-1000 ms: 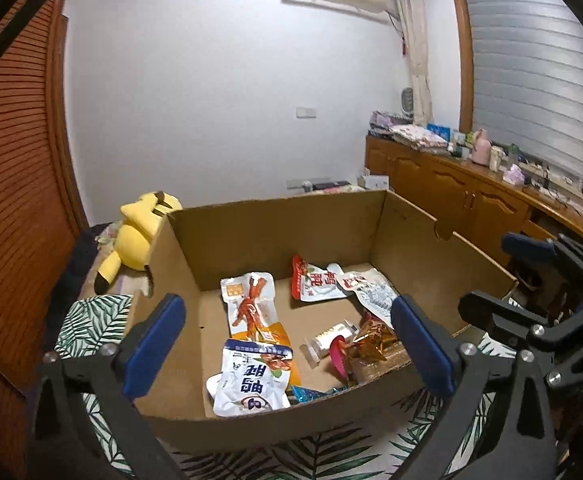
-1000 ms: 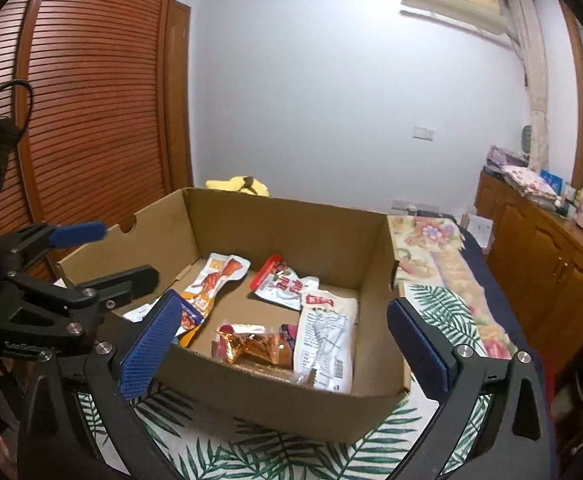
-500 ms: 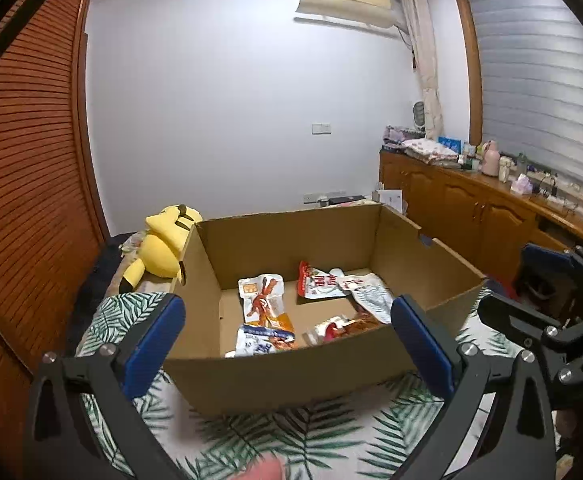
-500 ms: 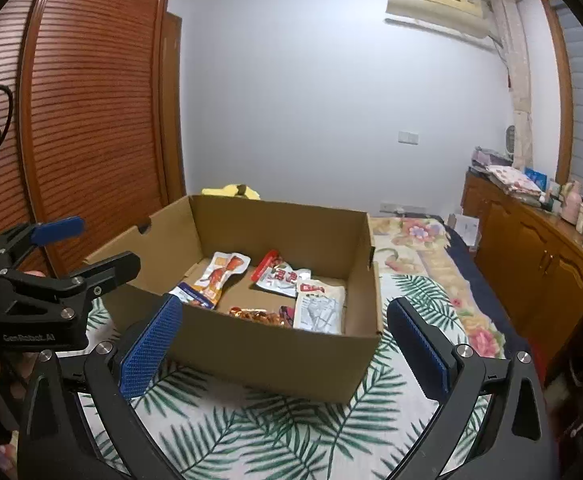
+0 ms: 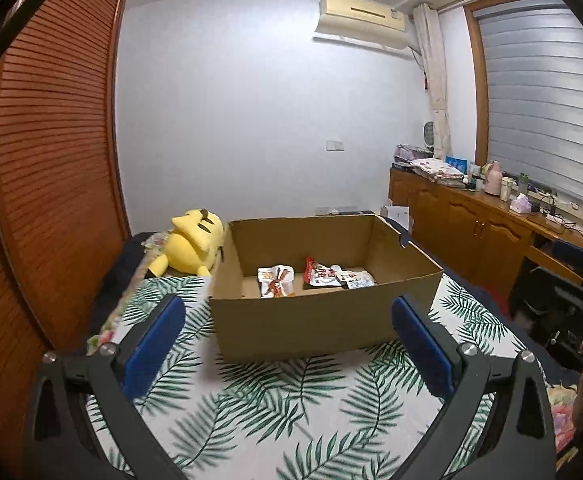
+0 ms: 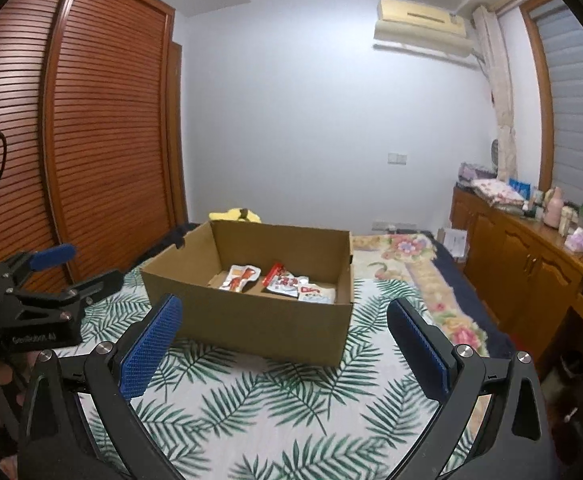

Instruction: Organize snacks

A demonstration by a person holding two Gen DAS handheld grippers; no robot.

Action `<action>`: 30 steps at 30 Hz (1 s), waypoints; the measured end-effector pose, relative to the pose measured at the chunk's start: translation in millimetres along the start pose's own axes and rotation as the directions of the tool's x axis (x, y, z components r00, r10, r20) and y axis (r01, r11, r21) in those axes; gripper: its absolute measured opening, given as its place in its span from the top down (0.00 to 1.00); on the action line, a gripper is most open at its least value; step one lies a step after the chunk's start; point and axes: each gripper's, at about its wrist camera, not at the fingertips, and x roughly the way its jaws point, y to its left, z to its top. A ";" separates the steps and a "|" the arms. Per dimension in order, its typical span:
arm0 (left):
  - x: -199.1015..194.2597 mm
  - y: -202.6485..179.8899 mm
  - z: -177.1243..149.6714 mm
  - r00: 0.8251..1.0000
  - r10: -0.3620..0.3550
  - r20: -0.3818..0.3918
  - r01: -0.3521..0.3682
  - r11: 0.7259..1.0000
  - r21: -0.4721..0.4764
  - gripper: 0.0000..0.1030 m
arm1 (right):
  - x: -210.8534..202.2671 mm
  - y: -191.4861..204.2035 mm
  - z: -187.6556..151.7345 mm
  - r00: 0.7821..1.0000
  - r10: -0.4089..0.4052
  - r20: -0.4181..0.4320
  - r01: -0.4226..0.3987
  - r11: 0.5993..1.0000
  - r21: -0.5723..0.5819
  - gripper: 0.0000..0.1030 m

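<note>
With the snack packets lying flat on the floor of the cardboard box, I read the sorting as close to done or fully done, since I see no loose packet on the bedspread around it. From my left view, an orange and white packet sits toward the left and a red and white one beside a paler one toward the right; the near wall hides whatever lies closer to me. That box sits open-topped on the leaf-print bedspread, which makes dropping things in from above easy. My left claw is spread wide with nothing between its blue pads, held back from the box, short of its near wall. My right claw is likewise spread and empty, also well short of the box, and I can see the left tool off to its left side. Holding both back and open like this suits either a last look over the contents or a fresh reach. Behind the box, a yellow plush toy lies against the far left corner, and a wooden cabinet runs along the right.
</note>
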 end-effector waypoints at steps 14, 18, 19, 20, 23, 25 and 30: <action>-79.0 1.9 -20.5 0.999 0.040 0.022 -0.040 0.999 -0.018 0.00 | -66.0 -2.9 -11.2 1.000 -0.002 0.018 0.001 0.998 0.058 0.00; -90.5 -2.0 -22.3 0.999 0.035 0.026 -0.035 0.999 -0.015 0.00 | -73.7 -1.4 -17.4 1.000 -0.016 0.009 0.016 0.999 0.050 0.00; -91.7 -3.2 -22.8 0.999 0.039 0.027 -0.039 0.999 -0.013 0.00 | -74.1 -1.4 -18.2 1.000 -0.015 0.006 0.015 0.999 0.050 0.00; -92.8 -4.2 -22.7 0.999 0.038 0.026 -0.038 0.999 -0.011 0.00 | -75.0 -1.0 -19.2 1.000 -0.022 0.006 0.022 0.999 0.045 0.00; -93.7 -6.1 -24.4 0.999 0.035 0.023 -0.035 0.999 -0.009 0.00 | -75.7 -0.1 -20.6 0.999 -0.036 0.004 0.035 0.999 0.040 0.00; -94.2 -7.2 -25.7 0.999 0.036 0.020 -0.036 0.999 -0.006 0.00 | -76.1 -1.0 -22.1 0.999 -0.036 0.001 0.036 0.998 0.043 0.00; -94.3 -7.0 -26.6 0.999 0.040 0.021 -0.039 0.999 -0.009 0.00 | -77.8 -3.9 -23.7 0.999 -0.047 0.005 0.047 0.998 0.045 0.00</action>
